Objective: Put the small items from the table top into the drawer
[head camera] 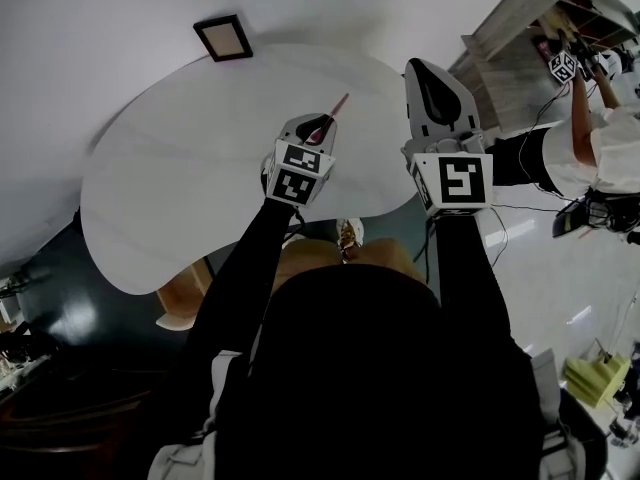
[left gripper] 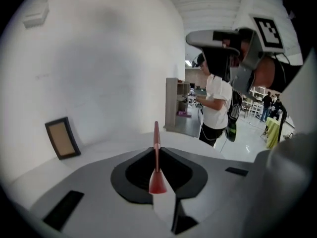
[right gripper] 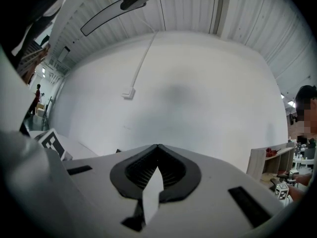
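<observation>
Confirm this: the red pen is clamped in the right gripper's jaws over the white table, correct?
No. The red pen is clamped in the left gripper's jaws, over the white table; the left gripper view shows it. The right gripper's jaws are shut on nothing.

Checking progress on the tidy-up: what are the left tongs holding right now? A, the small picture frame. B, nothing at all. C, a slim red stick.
C: the left tongs are closed on a slim red stick that juts out past their tips, while the picture frame sits apart on the table.
</observation>
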